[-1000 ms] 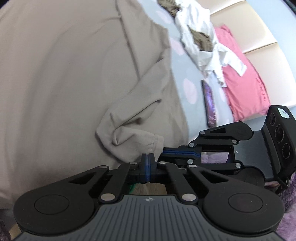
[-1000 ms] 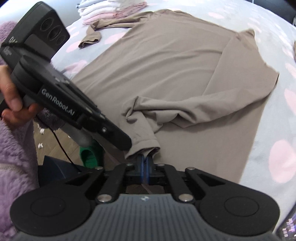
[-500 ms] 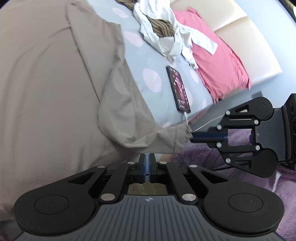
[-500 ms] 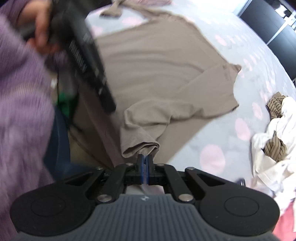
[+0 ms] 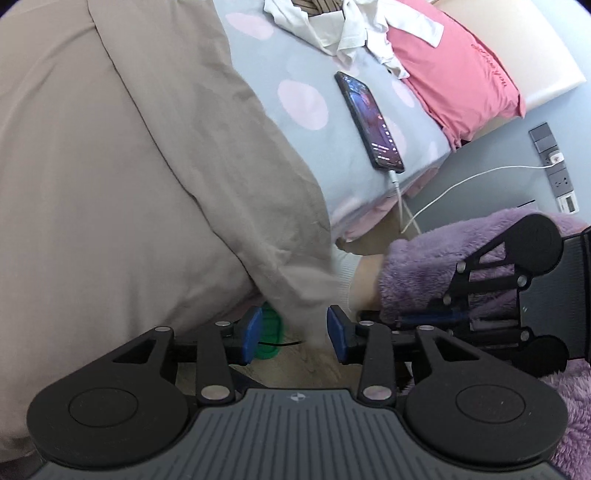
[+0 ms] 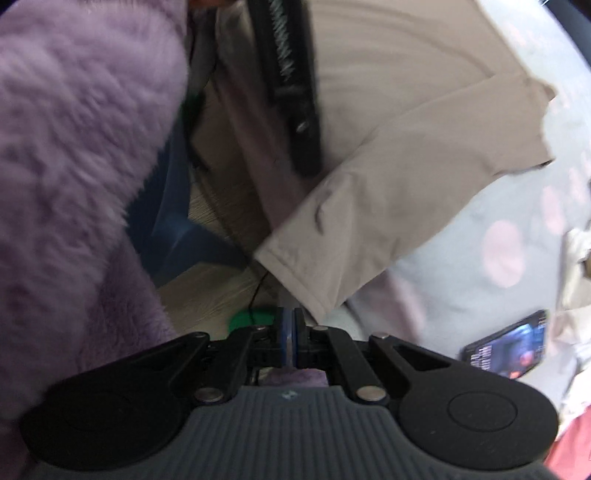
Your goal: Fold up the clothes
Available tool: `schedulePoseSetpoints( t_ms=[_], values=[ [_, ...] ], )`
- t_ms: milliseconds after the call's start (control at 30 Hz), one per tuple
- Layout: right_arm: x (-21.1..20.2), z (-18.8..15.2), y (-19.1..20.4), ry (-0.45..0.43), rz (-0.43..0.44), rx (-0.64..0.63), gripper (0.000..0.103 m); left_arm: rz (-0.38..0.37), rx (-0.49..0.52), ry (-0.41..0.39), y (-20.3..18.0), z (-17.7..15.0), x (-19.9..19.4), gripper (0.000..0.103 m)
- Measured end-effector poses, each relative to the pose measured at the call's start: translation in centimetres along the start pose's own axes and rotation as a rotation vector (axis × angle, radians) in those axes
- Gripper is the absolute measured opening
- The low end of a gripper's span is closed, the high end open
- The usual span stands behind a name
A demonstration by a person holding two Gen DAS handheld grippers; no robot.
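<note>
**Beige shirt's sleeve pinched at the bed edge**

The bed point(image 5: 280, 155), under a grey sheet with pink dots, carries the beige long-sleeved shirt point(image 5: 122, 155), which lies spread flat on it, its hem hanging over the near edge. Past the shirt, toward the headboard, a pink pillow point(image 5: 454, 70) lies beside crumpled white clothes point(image 5: 332, 26). A phone point(image 5: 369, 118) rests between shirt and pillow, charging cable plugged in. The left tool point(image 5: 295, 334) stands open, its blue pads apart below the hem. The right tool point(image 6: 290, 341) is closed, pinching the sleeve cuff point(image 6: 295, 273).
</note>
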State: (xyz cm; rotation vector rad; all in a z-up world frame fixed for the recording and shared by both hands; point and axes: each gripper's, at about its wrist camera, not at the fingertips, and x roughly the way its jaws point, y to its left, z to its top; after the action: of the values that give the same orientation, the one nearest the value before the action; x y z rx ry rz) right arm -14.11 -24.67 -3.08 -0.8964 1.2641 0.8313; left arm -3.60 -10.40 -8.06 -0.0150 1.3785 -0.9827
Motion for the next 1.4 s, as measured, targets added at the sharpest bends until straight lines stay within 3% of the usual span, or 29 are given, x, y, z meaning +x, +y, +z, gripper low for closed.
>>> schedulePoseSetpoints(
  t_ms=[100,267,400,567,733,933,1033,1067,1100,1267,1400],
  values=[
    [0.3,-0.2,-0.9,0.004,0.036,0.042,0.005,0.036,0.005,0.002,0.1,-0.2,0.3,0.037],
    [-0.9,-0.9,-3.5,-0.097,0.014,0.23,0.011,0.111,0.045,-0.067,-0.2,-0.3,0.0,0.036],
    [-1.2,-0.9,-7.6,-0.227,-0.027,0.459,0.027,0.141,0.035,-0.13,0.2,0.2,-0.5,0.036],
    [-0.4,-2.0,-11.8,-0.412,0.007,0.821,0.027,0.147,-0.006,-0.183,1.0,0.9,-1.0,0.033],
    [-0.3,-1.9,-15.1,-0.542,0.015,0.999,0.027,0.183,-0.046,-0.258,2.4,3.1,-2.3,0.033],
    [1.6,-0.5,-19.3,-0.605,0.077,1.11,0.026,0.175,-0.096,-0.285,3.8,4.0,-2.0,0.032],
    [2.6,0.3,-20.4,-0.59,0.1,1.122,0.025,0.166,-0.099,-0.272,4.2,4.4,-1.6,0.032],
    [3.1,0.5,-20.6,-0.577,0.114,1.125,0.02,0.164,-0.1,-0.269,4.3,4.4,-1.5,0.032],
    [3.5,0.6,-20.7,-0.565,0.118,1.129,0.003,0.163,-0.102,-0.267,4.4,4.5,-1.5,0.032],
    [3.9,0.0,-20.5,-0.545,0.106,1.139,0.005,0.18,-0.123,-0.274,5.0,4.5,-1.9,0.032],
    [2.7,0.5,-19.9,-0.554,0.057,1.105,0.019,0.22,-0.137,-0.313,5.3,4.3,-3.5,0.032]
  ],
)
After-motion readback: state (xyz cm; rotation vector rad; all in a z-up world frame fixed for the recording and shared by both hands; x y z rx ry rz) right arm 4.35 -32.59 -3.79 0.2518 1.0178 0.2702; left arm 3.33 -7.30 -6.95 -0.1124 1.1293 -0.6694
